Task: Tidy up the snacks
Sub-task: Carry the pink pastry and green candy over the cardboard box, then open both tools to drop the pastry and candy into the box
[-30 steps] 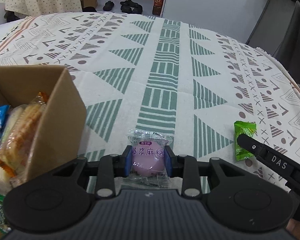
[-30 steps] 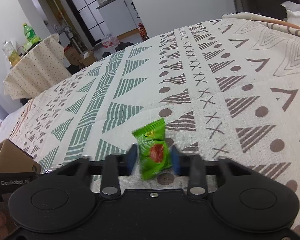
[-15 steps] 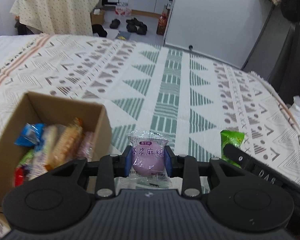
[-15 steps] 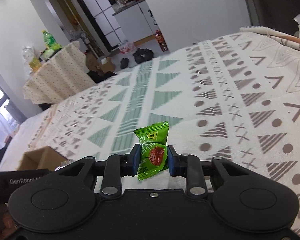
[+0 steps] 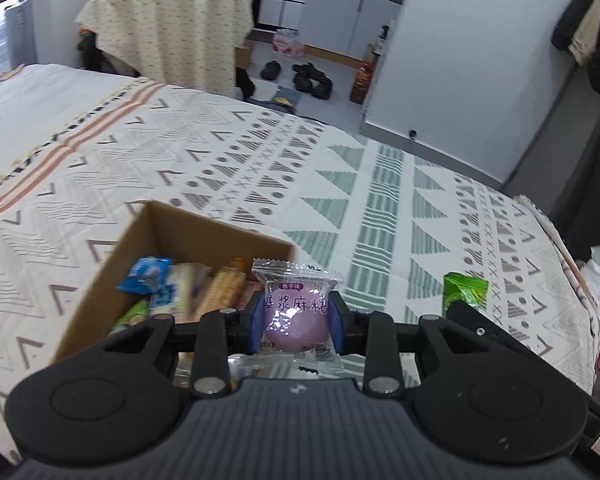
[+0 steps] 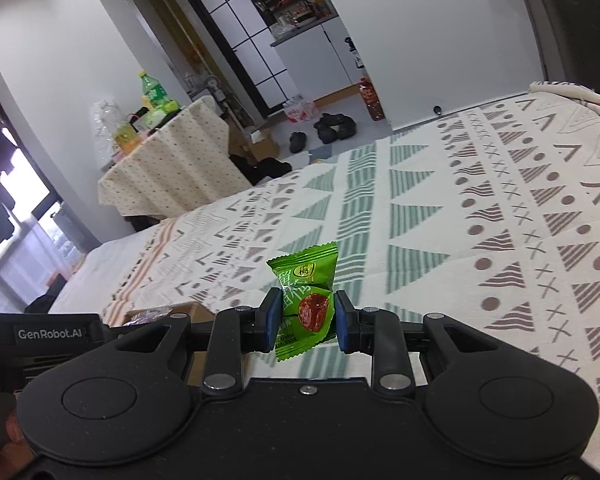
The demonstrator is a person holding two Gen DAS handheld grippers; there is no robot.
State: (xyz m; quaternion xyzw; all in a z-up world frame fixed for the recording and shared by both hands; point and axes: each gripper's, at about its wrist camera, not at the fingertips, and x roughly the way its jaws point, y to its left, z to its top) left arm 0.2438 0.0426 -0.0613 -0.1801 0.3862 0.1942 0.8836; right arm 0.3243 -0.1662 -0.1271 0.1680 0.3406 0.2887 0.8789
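My left gripper [image 5: 296, 320] is shut on a clear packet with a pink round mochi [image 5: 296, 312], held in the air just right of a cardboard box [image 5: 112, 264]. Several wrapped snacks [image 5: 180, 284] fill the box. In the right wrist view my right gripper [image 6: 306, 320] is shut on a green plum-candy packet [image 6: 306, 280], lifted above the patterned cloth. That green packet [image 5: 464, 288] also shows at the right of the left wrist view, above the other gripper's black body. A corner of the box [image 6: 168, 312] peeks out at the lower left of the right wrist view.
A patterned cloth [image 5: 380, 200] covers the wide surface under both grippers. Beyond its far edge lie shoes on the floor [image 5: 300, 76] and a small table with a dotted cloth [image 5: 168, 28] and bottles. A white wall panel [image 5: 460, 60] stands at the back right.
Both grippers have risen off the cloth with their packets. The left one has moved toward the box, whose inside has come fully into view. More of the room shows beyond the surface.
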